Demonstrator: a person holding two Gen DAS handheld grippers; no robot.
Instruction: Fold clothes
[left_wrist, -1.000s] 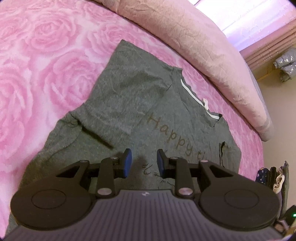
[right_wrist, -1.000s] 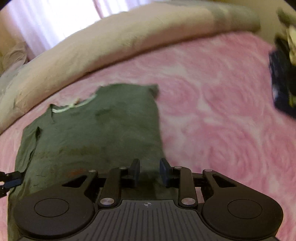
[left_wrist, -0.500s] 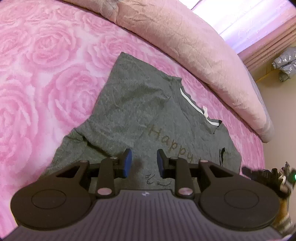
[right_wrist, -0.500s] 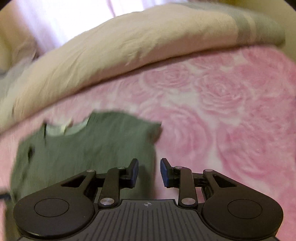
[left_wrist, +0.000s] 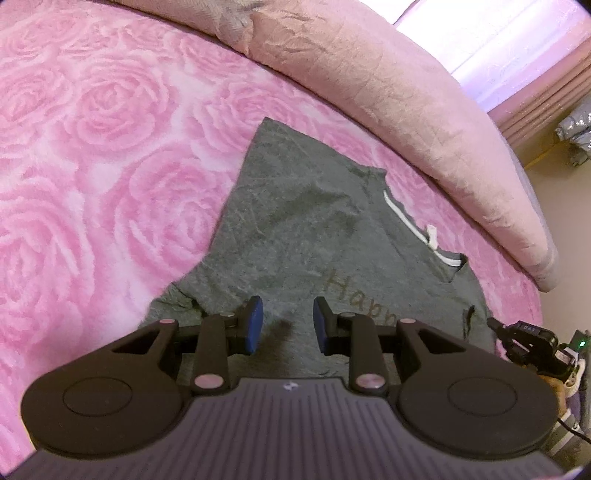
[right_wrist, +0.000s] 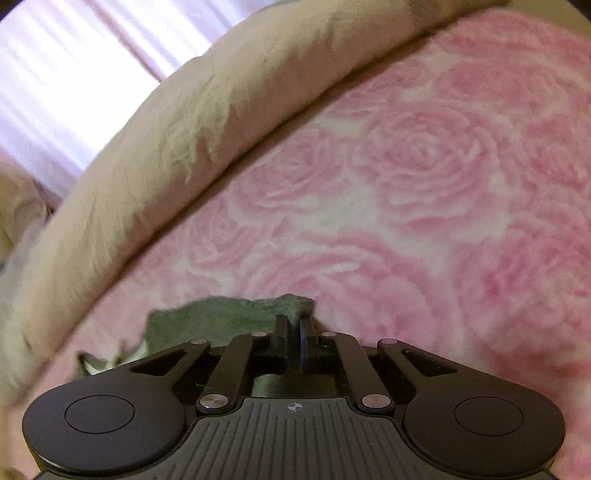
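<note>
A dark grey T-shirt (left_wrist: 306, 229) with "Happy" lettering and a white neck band lies flat on the pink rose bedspread (left_wrist: 92, 147). My left gripper (left_wrist: 286, 326) is open and empty, just above the shirt's chest near its left sleeve. In the right wrist view my right gripper (right_wrist: 293, 334) has its jaws closed together on the corner of the shirt's right sleeve (right_wrist: 295, 304). The right gripper also shows at the far right edge of the left wrist view (left_wrist: 524, 336), at the shirt's far side.
A long rolled beige-pink duvet (left_wrist: 388, 85) runs along the far side of the bed, also in the right wrist view (right_wrist: 166, 147). Curtains (right_wrist: 55, 74) hang behind it. The bedspread (right_wrist: 424, 184) spreads to the right of the sleeve.
My right gripper moved forward and right to the shirt's right sleeve corner and shut on it. My left gripper shifted slightly towards the left sleeve and stayed open.
</note>
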